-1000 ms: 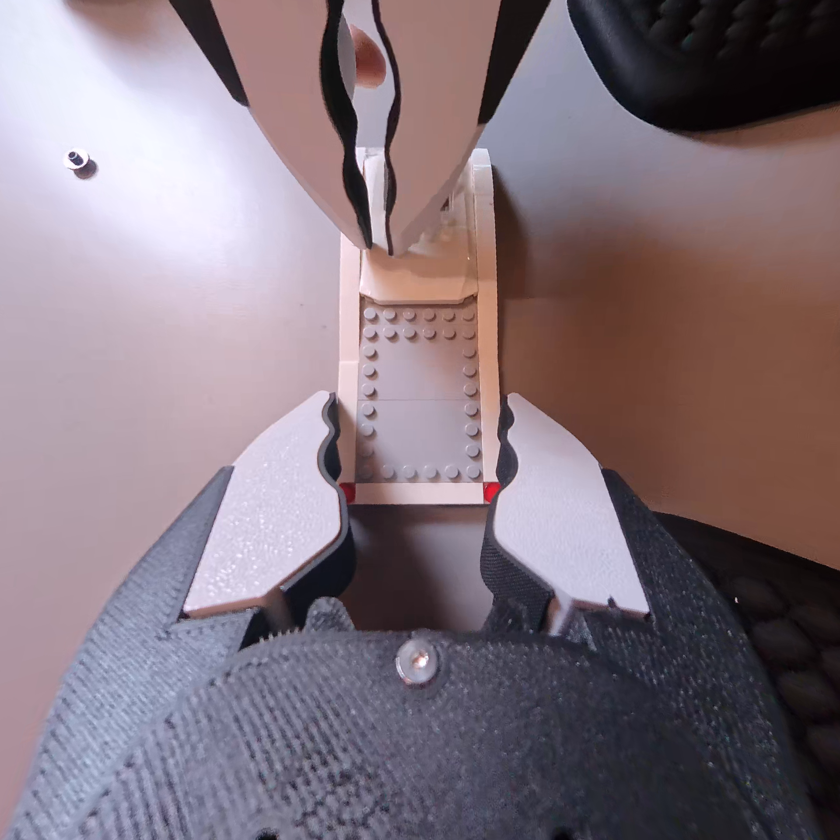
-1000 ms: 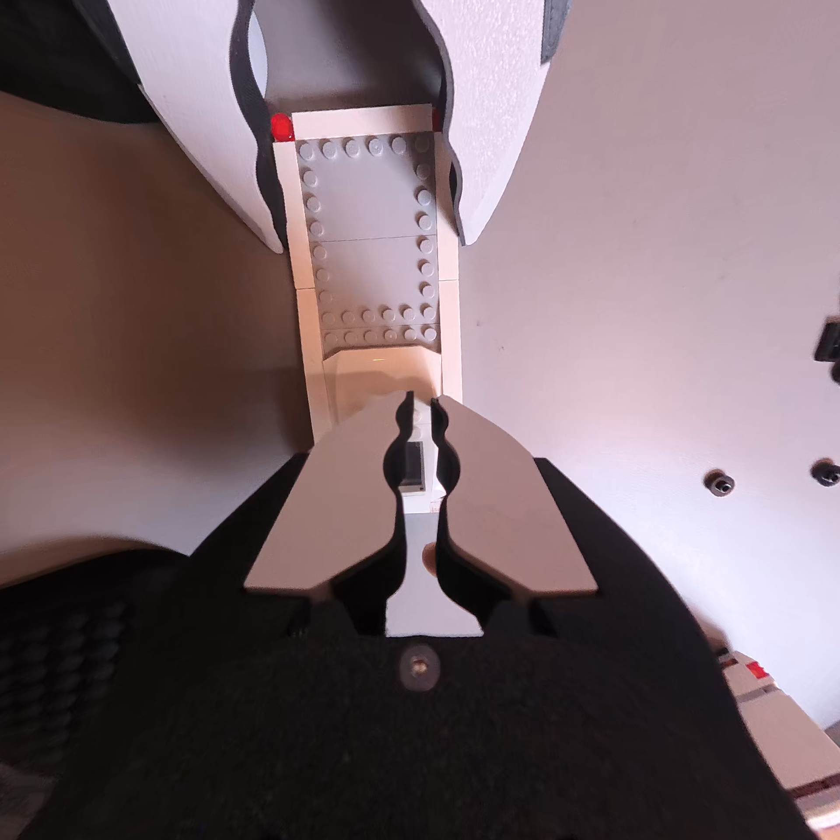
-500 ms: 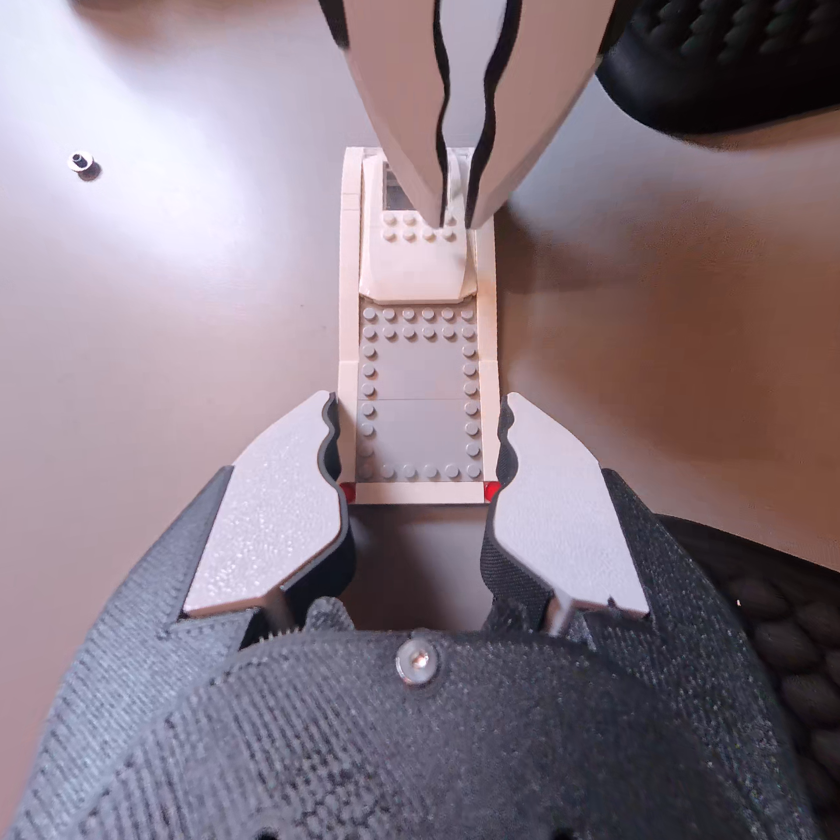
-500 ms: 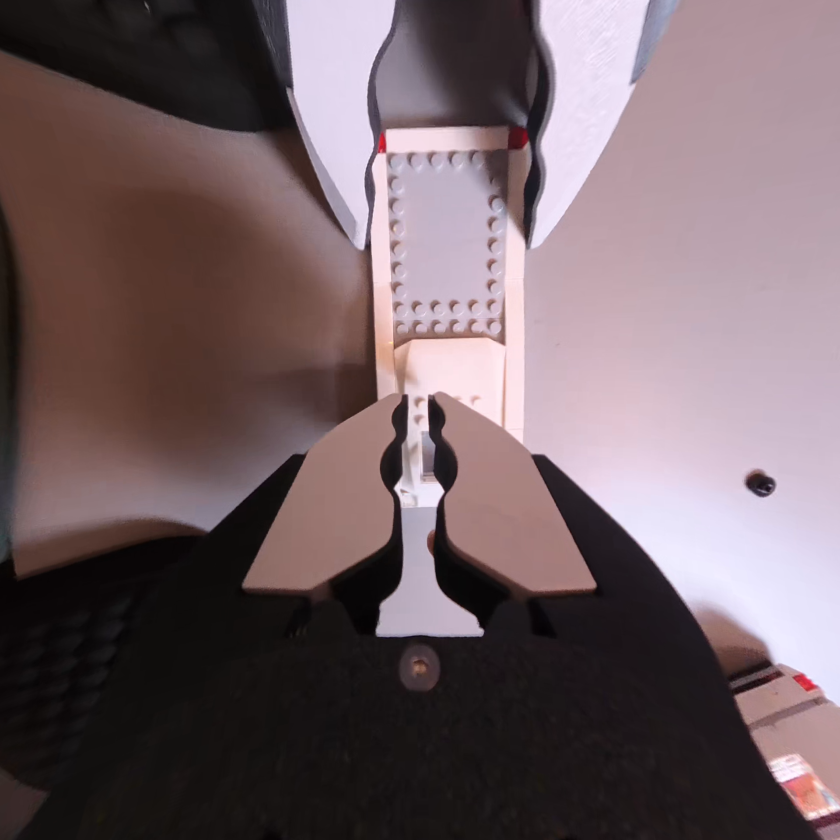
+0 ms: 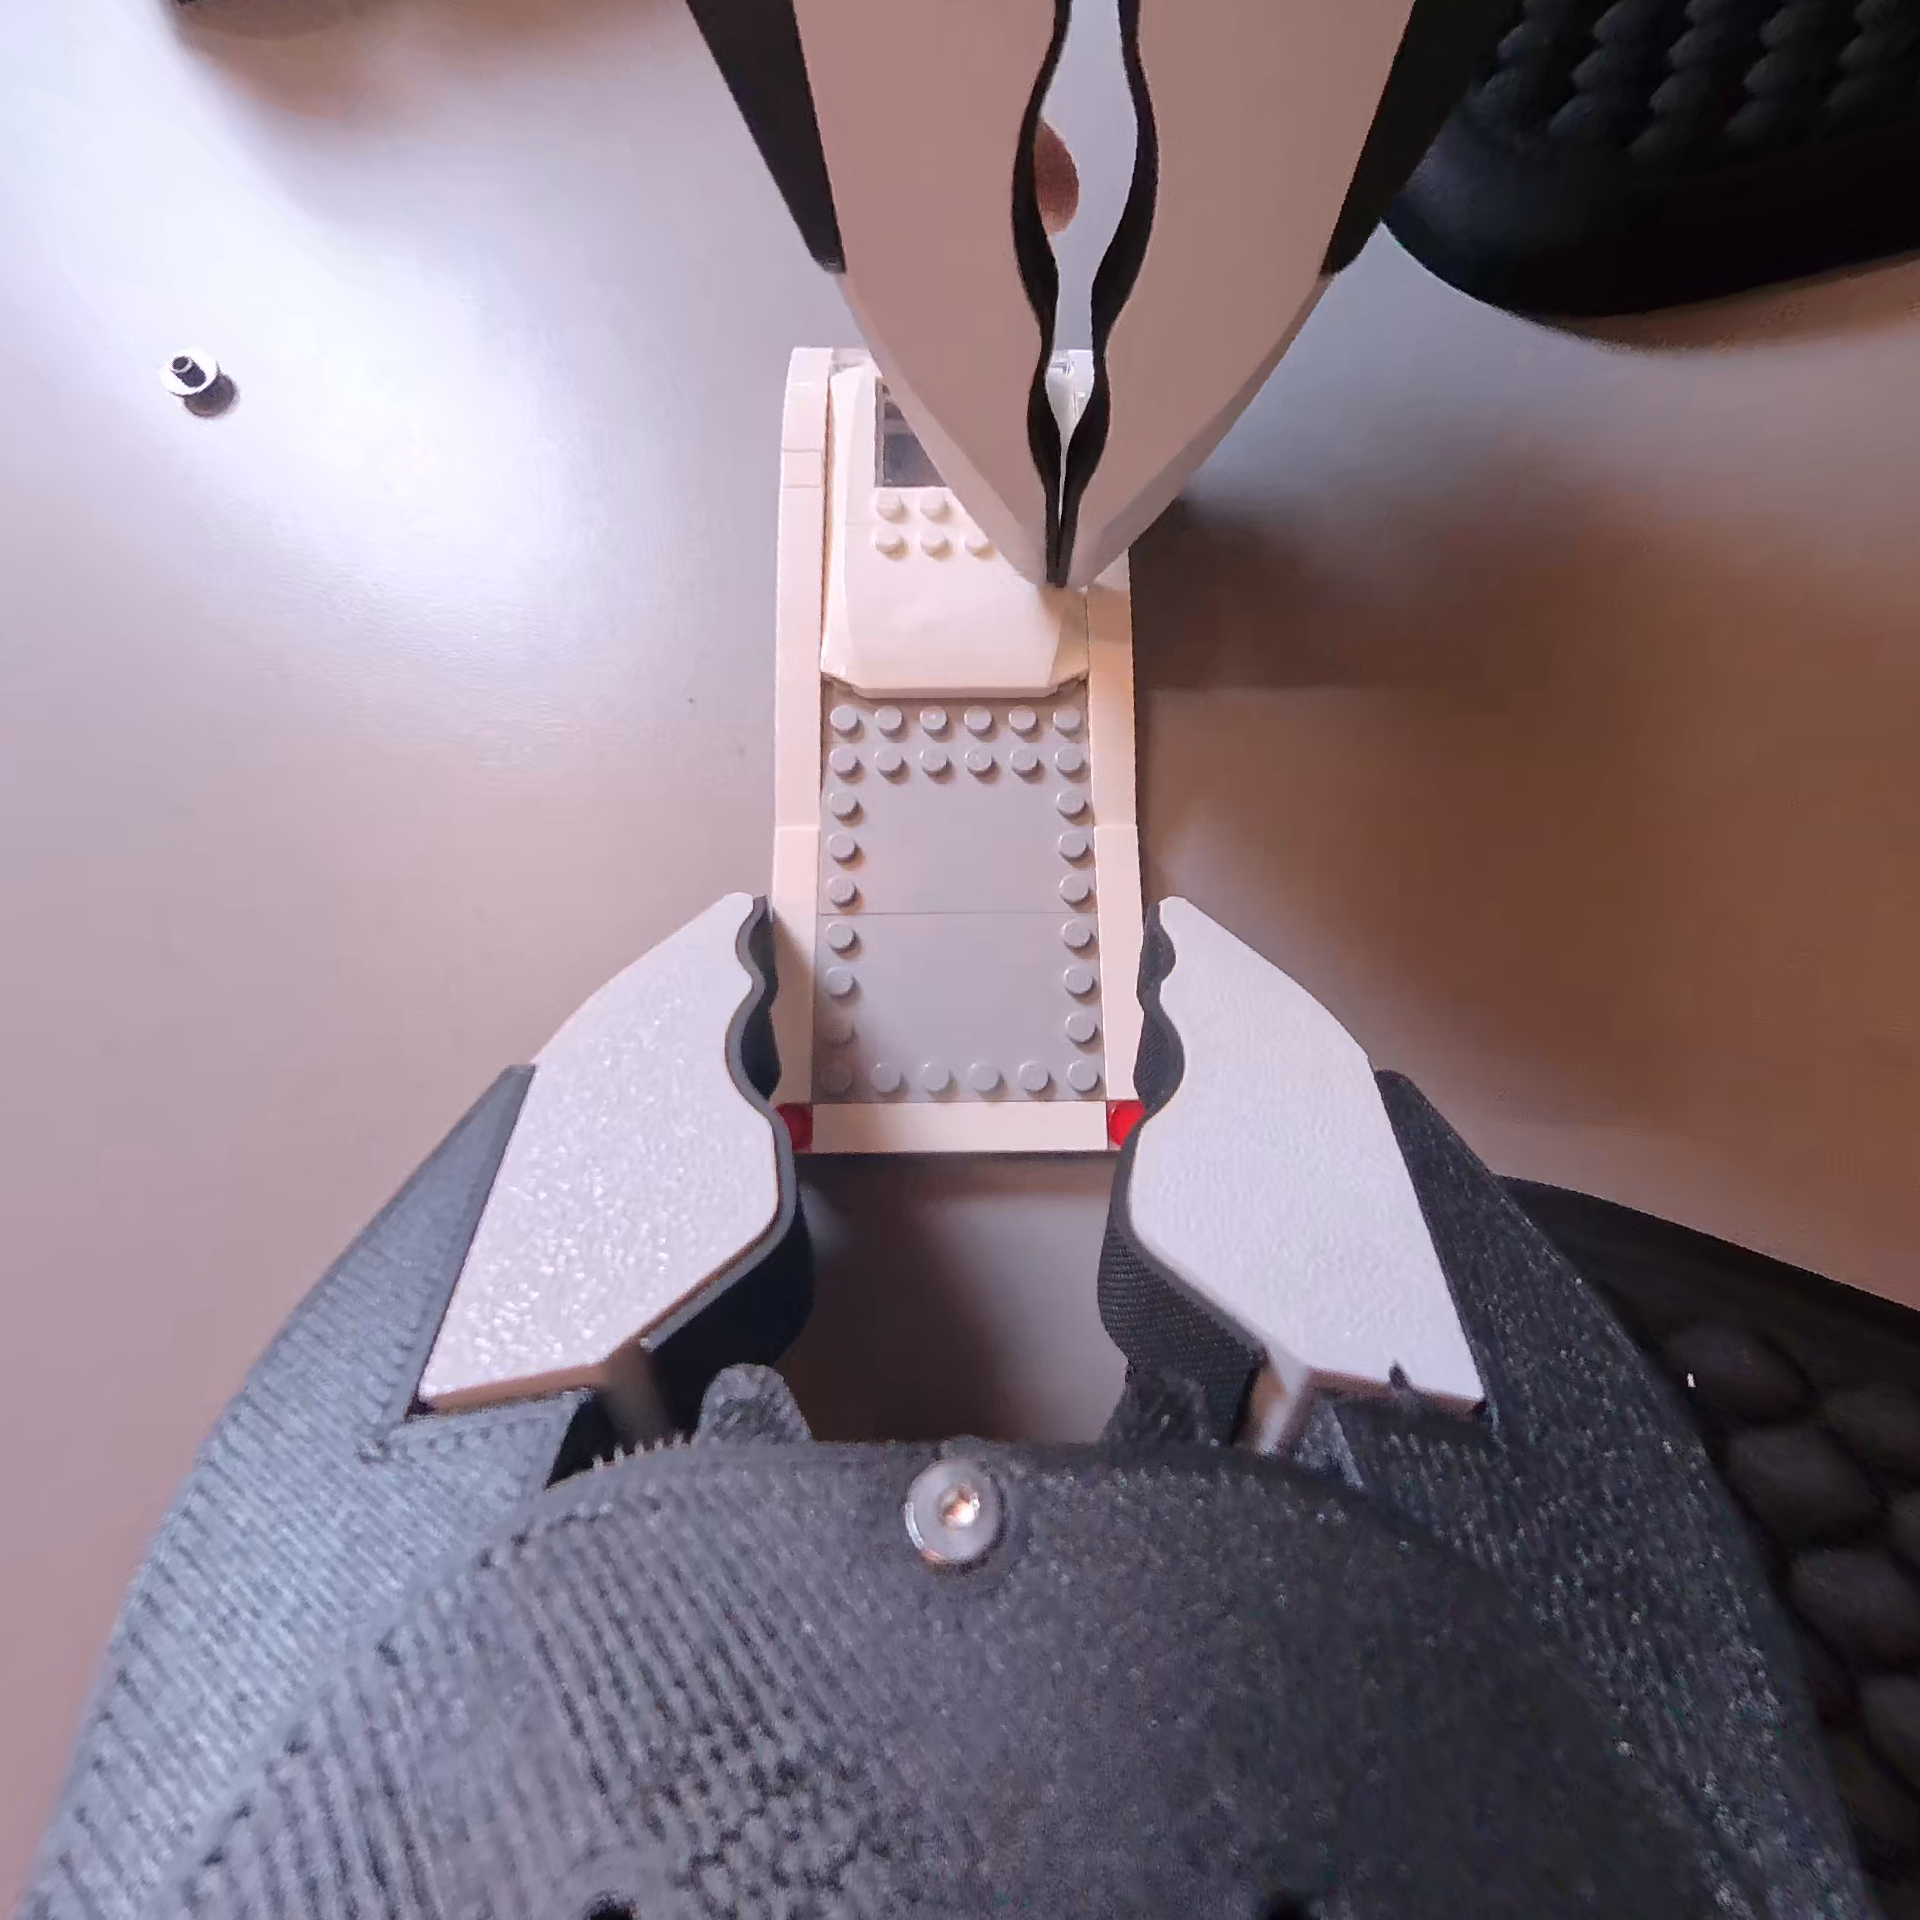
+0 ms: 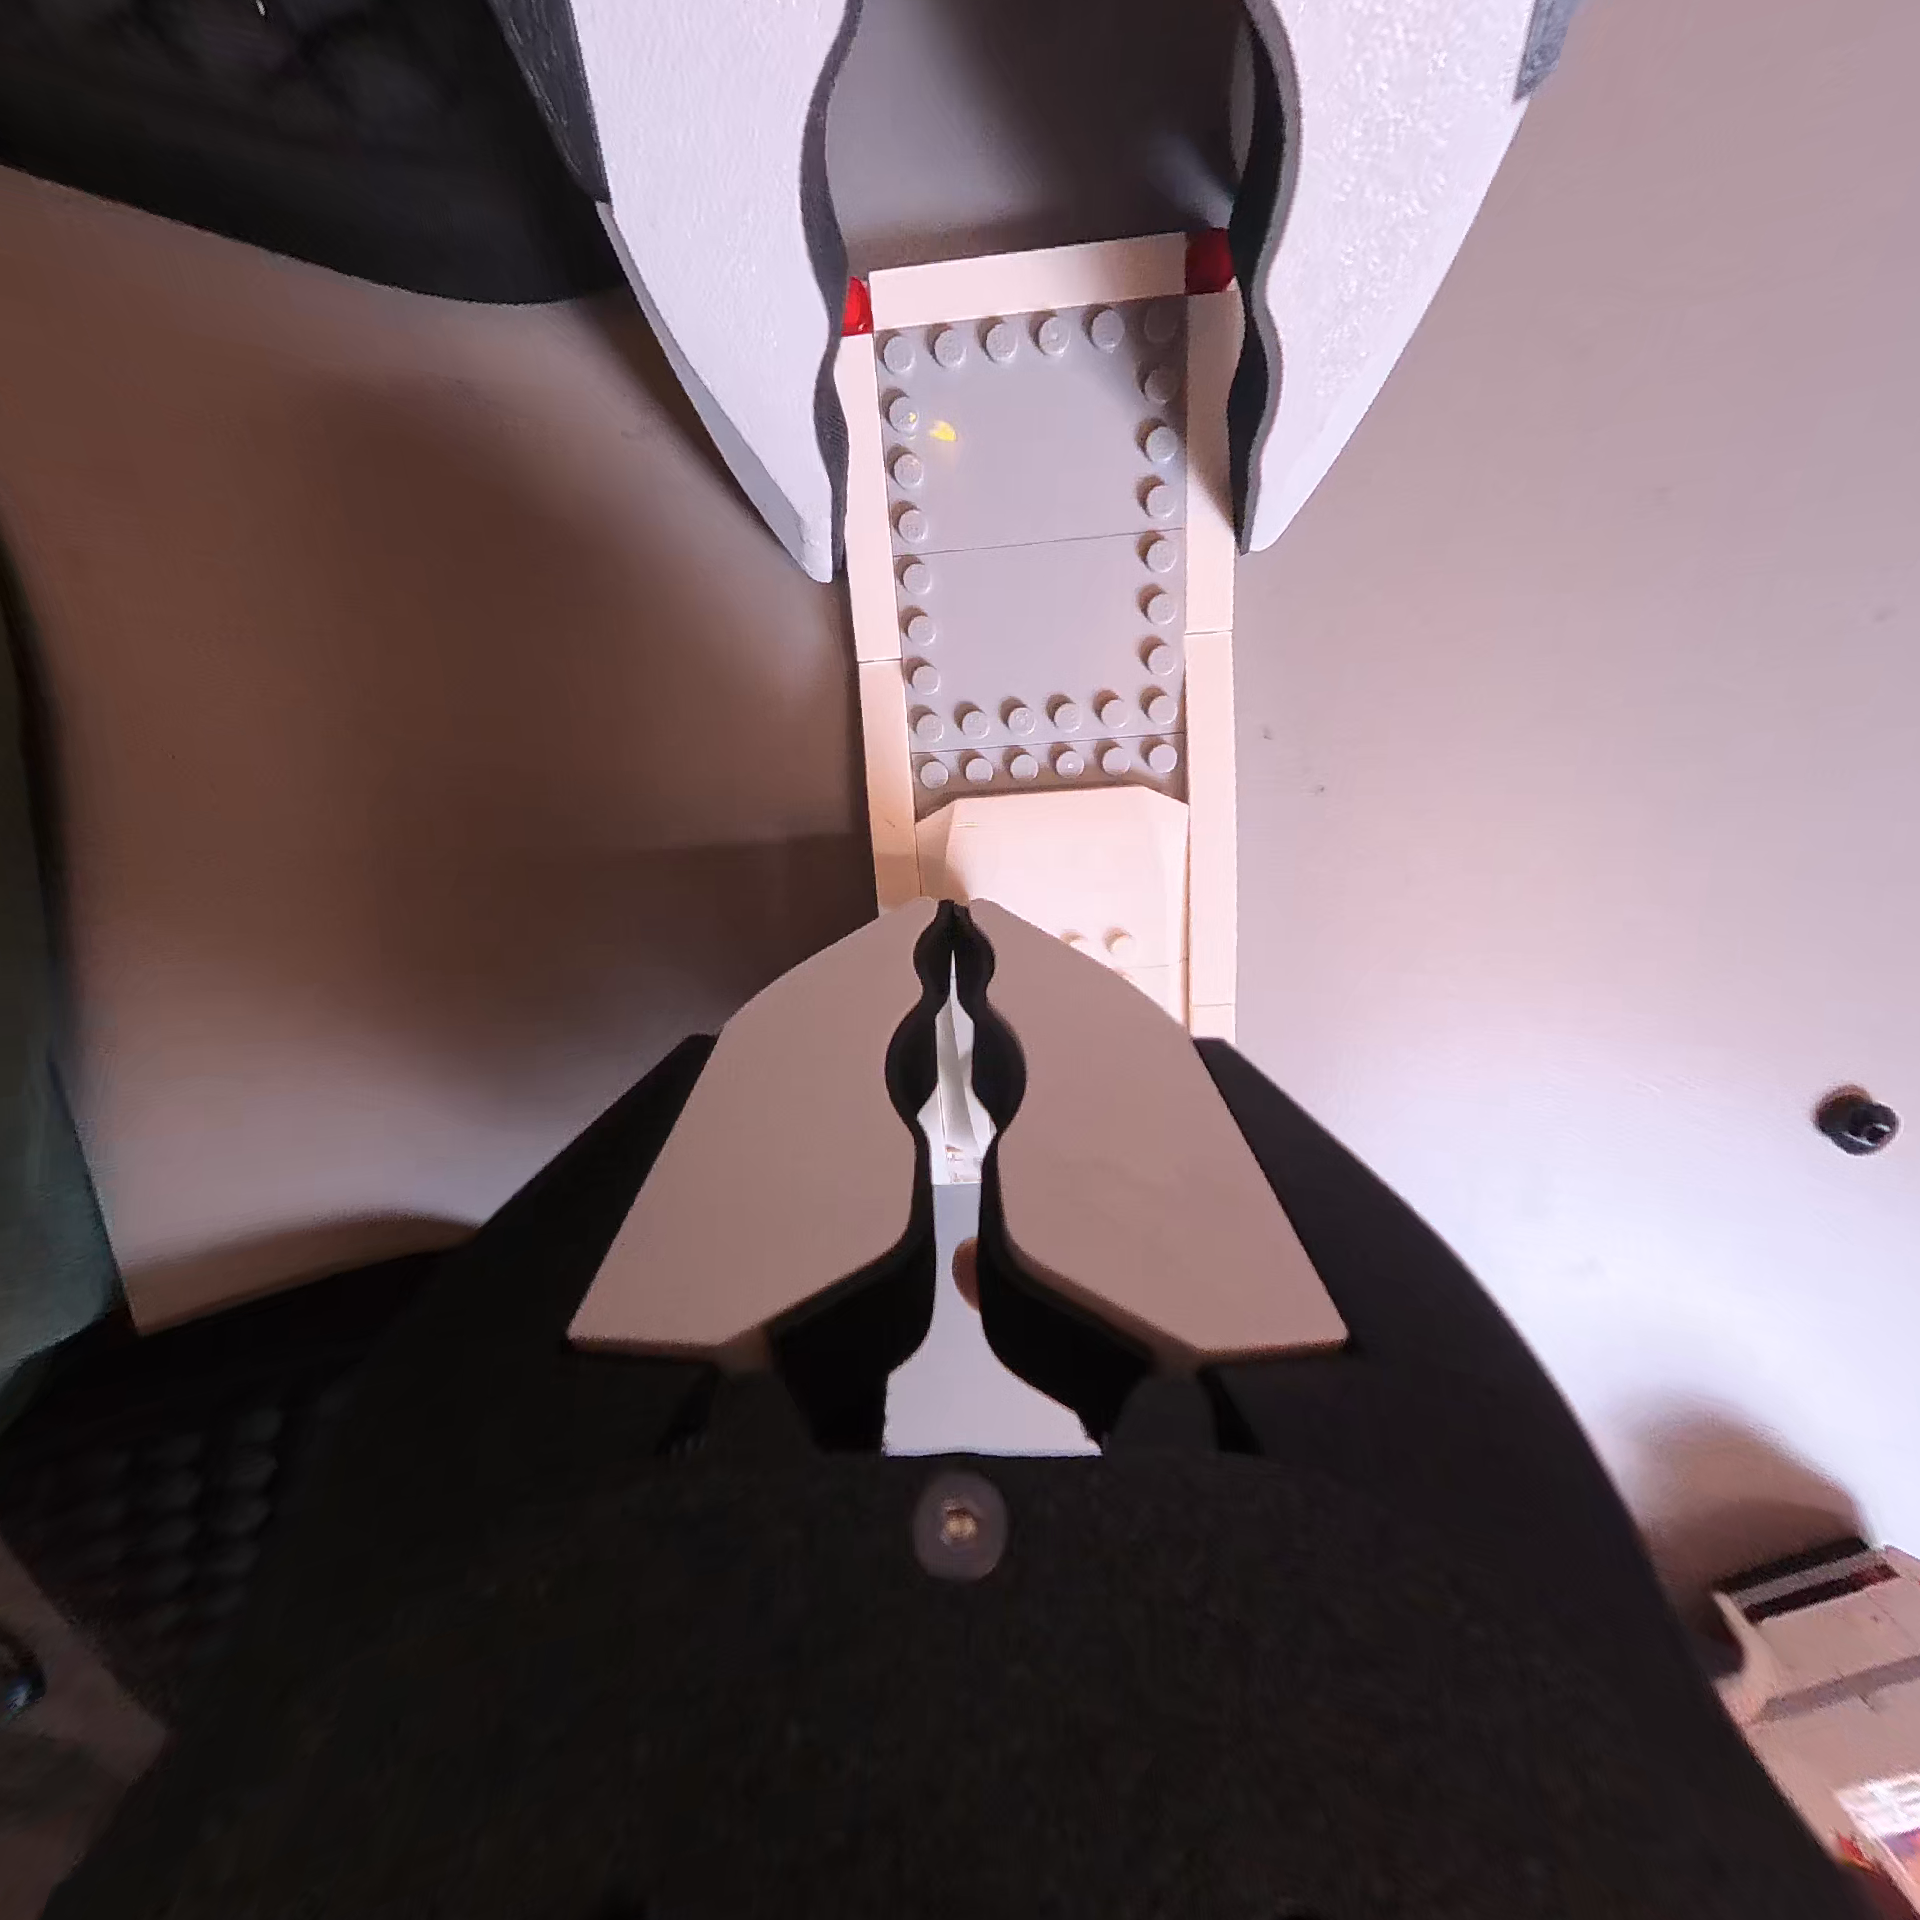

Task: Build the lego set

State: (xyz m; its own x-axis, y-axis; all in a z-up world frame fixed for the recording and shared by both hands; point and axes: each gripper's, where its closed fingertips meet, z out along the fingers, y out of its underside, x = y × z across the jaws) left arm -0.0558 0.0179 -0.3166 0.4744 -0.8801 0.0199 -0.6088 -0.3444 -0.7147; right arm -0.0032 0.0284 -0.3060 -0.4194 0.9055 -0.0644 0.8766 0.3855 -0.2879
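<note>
A long white brick model (image 5: 800, 883) with a grey studded floor (image 5: 956, 862) lies on the table. My left gripper (image 5: 958, 914) is shut on its near end, one pad against each side wall by the red corner pieces (image 5: 795, 1122). The right wrist view shows the same hold (image 6: 1036, 553). My right gripper (image 6: 951, 914) is shut, tips together. It touches down on the model's white sloped cab piece (image 5: 935, 623) at the far end. In the left wrist view its tips (image 5: 1058, 577) sit at the cab's right side. I see nothing between its pads.
A small metal bolt (image 5: 192, 374) lies on the table at the left. Black woven items lie at the top right (image 5: 1662, 156) and lower right (image 5: 1818, 1507). In the right wrist view, a black bolt (image 6: 1855, 1122) and another brick build (image 6: 1818, 1683) sit on the right. One gripper's finger ends stand about 6 cm off the other's.
My right gripper's jaws went from a narrow gap to fully shut, and it shifted across the cab piece. My left gripper and the model have not moved.
</note>
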